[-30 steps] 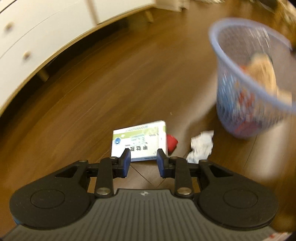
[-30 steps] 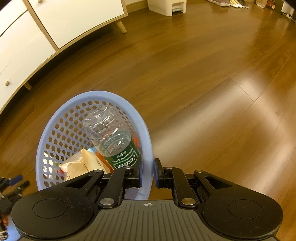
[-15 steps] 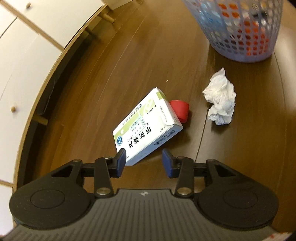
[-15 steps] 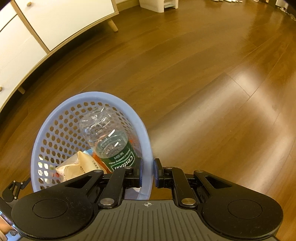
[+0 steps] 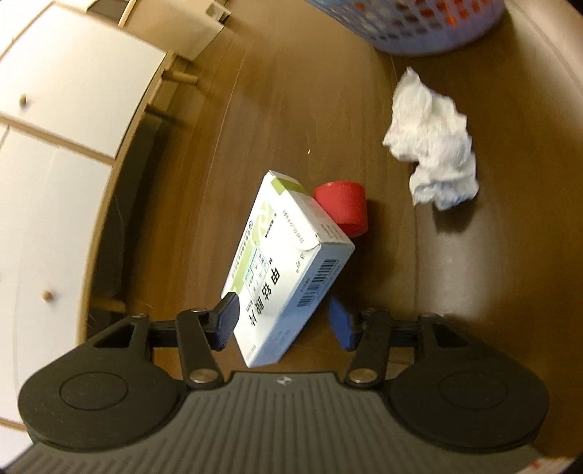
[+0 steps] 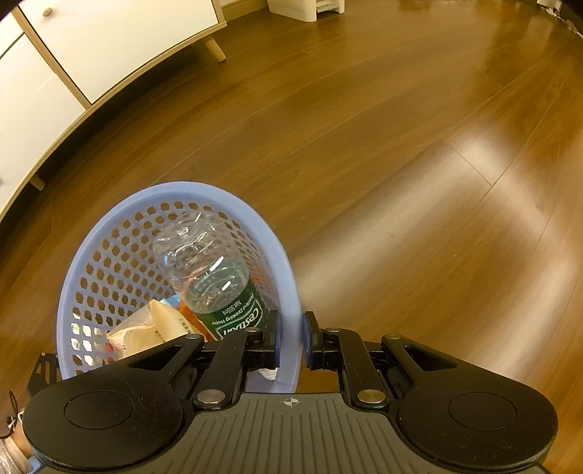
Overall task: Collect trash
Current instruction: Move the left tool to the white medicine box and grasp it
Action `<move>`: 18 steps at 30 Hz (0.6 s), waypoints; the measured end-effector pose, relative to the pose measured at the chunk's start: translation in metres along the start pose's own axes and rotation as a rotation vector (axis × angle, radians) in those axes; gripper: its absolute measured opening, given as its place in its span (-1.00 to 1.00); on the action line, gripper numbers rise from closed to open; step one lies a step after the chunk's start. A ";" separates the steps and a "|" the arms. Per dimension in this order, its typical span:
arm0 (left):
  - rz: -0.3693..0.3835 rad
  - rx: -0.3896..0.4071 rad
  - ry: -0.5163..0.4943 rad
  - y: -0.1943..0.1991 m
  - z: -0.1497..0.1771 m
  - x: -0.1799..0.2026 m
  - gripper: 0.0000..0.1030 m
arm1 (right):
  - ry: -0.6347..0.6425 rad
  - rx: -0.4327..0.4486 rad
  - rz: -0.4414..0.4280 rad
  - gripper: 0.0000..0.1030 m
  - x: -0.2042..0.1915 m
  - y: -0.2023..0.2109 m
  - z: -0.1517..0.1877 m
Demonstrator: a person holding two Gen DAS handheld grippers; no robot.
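Observation:
A white and green medicine box [image 5: 288,269] lies on the wooden floor, its near end between the jaws of my left gripper [image 5: 284,321], which is open around it. A red bottle cap [image 5: 342,209] touches the box's far side. A crumpled white tissue [image 5: 433,146] lies to the right. The blue mesh basket [image 5: 419,32] stands beyond. My right gripper [image 6: 290,339] is shut on the blue mesh basket's rim [image 6: 291,291]. Inside are a clear water bottle [image 6: 207,277] and a pale wrapper [image 6: 145,331].
A white cabinet [image 5: 54,127] on wooden legs runs along the left, close to the box. In the right wrist view the white cabinet [image 6: 91,54] is at the back left, a white plastic unit [image 6: 313,7] behind it, and bare wooden floor [image 6: 419,182] spreads to the right.
My left gripper has come down and forward onto the box, and its jaws have spread wider around it. The right gripper keeps its hold on the basket, which shifted slightly.

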State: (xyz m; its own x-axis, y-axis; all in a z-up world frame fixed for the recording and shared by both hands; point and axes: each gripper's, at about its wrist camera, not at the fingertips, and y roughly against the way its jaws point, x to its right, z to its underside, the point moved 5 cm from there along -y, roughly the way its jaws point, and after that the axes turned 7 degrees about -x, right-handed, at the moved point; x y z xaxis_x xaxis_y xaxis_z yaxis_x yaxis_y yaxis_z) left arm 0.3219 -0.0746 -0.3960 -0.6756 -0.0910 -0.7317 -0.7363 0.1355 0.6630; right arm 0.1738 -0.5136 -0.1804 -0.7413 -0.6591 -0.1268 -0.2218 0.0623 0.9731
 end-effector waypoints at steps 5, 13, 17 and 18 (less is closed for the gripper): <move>-0.038 0.012 -0.052 -0.010 -0.003 0.004 -0.17 | -0.005 -0.007 0.009 -0.83 0.003 -0.001 -0.002; -0.007 0.032 -0.010 -0.002 -0.002 -0.020 -0.50 | 0.002 -0.005 0.011 -0.83 0.001 -0.003 -0.004; 0.060 -0.005 0.112 0.012 -0.001 -0.051 -0.58 | 0.001 -0.007 0.006 -0.83 0.002 -0.003 -0.004; 0.100 -0.026 0.166 0.015 0.001 -0.060 -0.58 | 0.003 -0.007 0.006 -0.83 0.001 -0.003 -0.004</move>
State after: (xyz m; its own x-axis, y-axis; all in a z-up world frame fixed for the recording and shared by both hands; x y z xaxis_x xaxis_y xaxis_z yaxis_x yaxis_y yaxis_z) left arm 0.3516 -0.0663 -0.3419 -0.7409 -0.2398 -0.6274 -0.6646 0.1267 0.7364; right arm 0.1759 -0.5176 -0.1830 -0.7405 -0.6611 -0.1205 -0.2127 0.0606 0.9752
